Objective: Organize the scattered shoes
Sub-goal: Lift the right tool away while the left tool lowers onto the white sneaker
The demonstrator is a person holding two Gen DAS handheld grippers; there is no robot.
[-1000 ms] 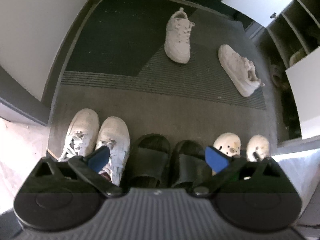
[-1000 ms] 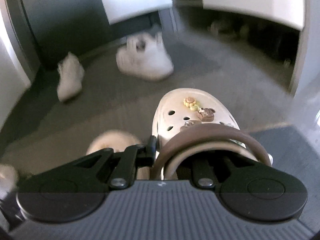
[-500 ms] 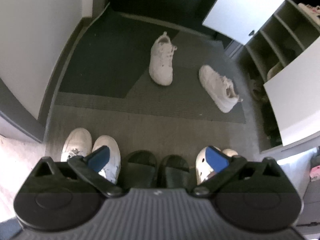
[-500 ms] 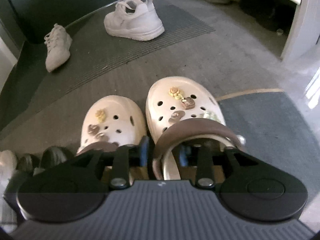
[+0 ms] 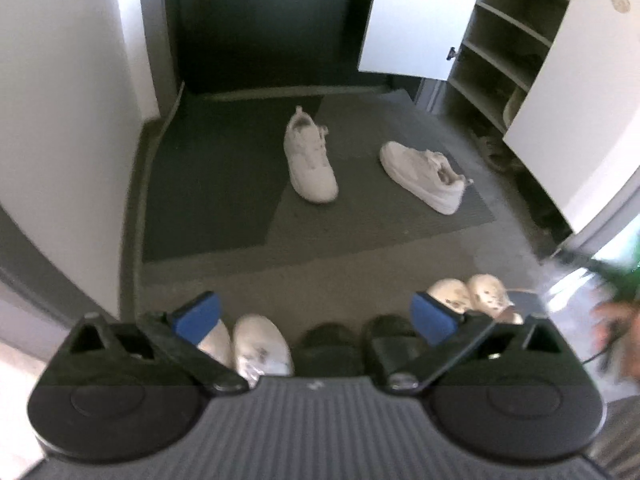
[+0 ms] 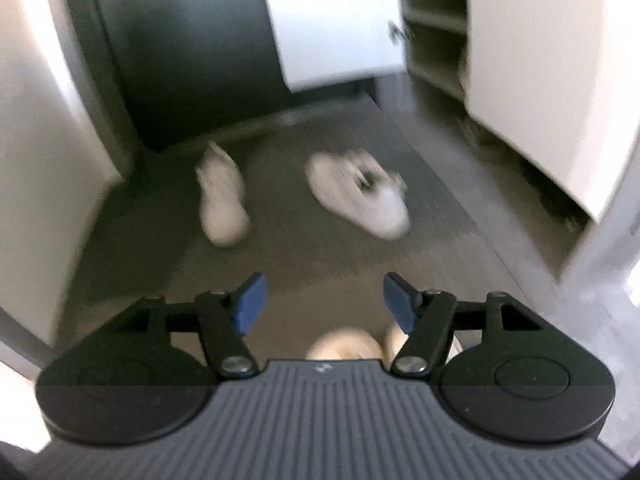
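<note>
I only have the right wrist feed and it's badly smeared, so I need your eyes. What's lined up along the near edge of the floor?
Observer: Left wrist view shows a row: white sneakers, black slides, cream clogs.
Operator: The two loose white shoes?
Observer: Lying apart on the mat; the right sneaker points diagonally, heel toward the cabinet.
Operator: Left gripper carrying anything?
Observer: No, the left gripper is open and empty.
</note>
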